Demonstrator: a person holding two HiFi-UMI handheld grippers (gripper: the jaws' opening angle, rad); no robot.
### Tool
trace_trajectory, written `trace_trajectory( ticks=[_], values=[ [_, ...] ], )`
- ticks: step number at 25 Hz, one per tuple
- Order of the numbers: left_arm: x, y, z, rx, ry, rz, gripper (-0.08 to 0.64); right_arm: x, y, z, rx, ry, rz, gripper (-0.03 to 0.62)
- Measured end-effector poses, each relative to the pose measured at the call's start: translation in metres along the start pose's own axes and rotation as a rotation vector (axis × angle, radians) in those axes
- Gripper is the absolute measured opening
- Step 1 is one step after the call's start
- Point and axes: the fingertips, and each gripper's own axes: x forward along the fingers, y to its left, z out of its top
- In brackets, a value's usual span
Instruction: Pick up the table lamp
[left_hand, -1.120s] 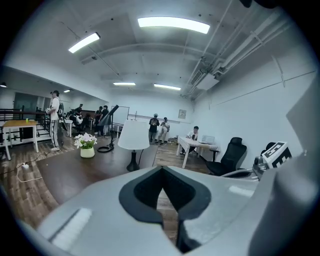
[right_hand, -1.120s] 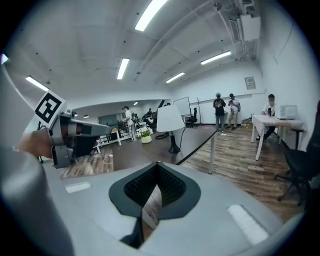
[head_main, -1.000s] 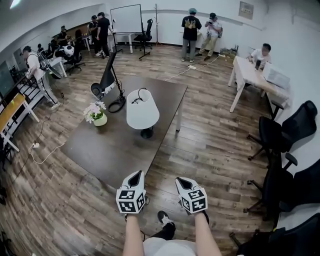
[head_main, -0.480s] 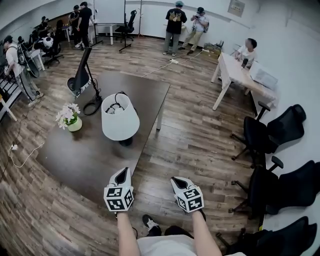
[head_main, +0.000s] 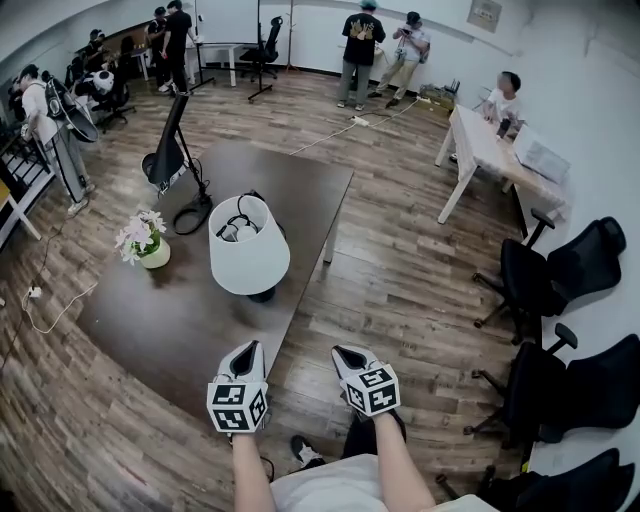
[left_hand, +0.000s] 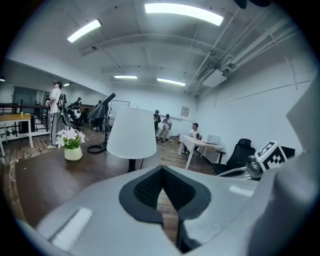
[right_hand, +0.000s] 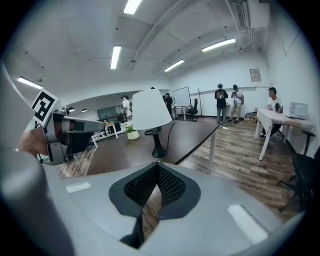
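In the head view, the left gripper and the right gripper hang side by side over the floor at 6 o'clock. Both are well short of the desk. The table lamp stands upright on the desk at about 11 o'clock from them, near the desk's right-hand edge. A pot of flowers sits at 9 o'clock from the lamp. A black stand with a ring foot rises at 11 o'clock. Office chairs and a white table lie far off at 3 and 1 o'clock, with people beyond.

In the left gripper view, the jaws are closed tip to tip with nothing between them. The lamp's shade is straight ahead at 12 o'clock, and the flowers are at 10.

In the right gripper view, the jaws are likewise pressed together and empty. The lamp's dark foot shows at 12 o'clock, with a cord hanging beside the stem.

We judge the main risks to be these. The wide shade makes the lamp top-heavy, so a grip on the shade could dent it or tip the lamp towards the near edge. The cord may snag as the lamp rises. Nothing blocks our approach, but the jaws must part first.
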Motion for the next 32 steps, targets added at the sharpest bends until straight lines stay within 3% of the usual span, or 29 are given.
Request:
trace_trajectory(
  ticks=[8,14,19,23,28,32],
  values=[
    [0.017,0.018,0.021,0.016,-0.011,0.075,0.002,0.072,0.015,0.04,-0.073,0.012,0.159,0.026],
    [0.053,0.017,0.041,0.076,0.002,0.161,0.002,0.115,0.001,0.082,-0.15,0.02,0.264,0.026],
    [0.083,0.016,0.061,0.051,-0.023,0.231,0.0,0.15,-0.018,0.105,-0.225,0.045,0.34,0.026],
    [0.096,0.019,0.063,0.08,0.02,0.304,0.002,0.167,-0.022,0.109,-0.274,0.074,0.439,0.026],
    [0.129,0.019,0.072,0.003,-0.024,0.346,0.002,0.187,-0.073,0.118,-0.321,0.08,0.443,0.026],
    [0.118,0.012,0.074,-0.046,-0.017,0.445,0.001,0.19,-0.07,0.103,-0.289,0.108,0.519,0.026]
  ],
)
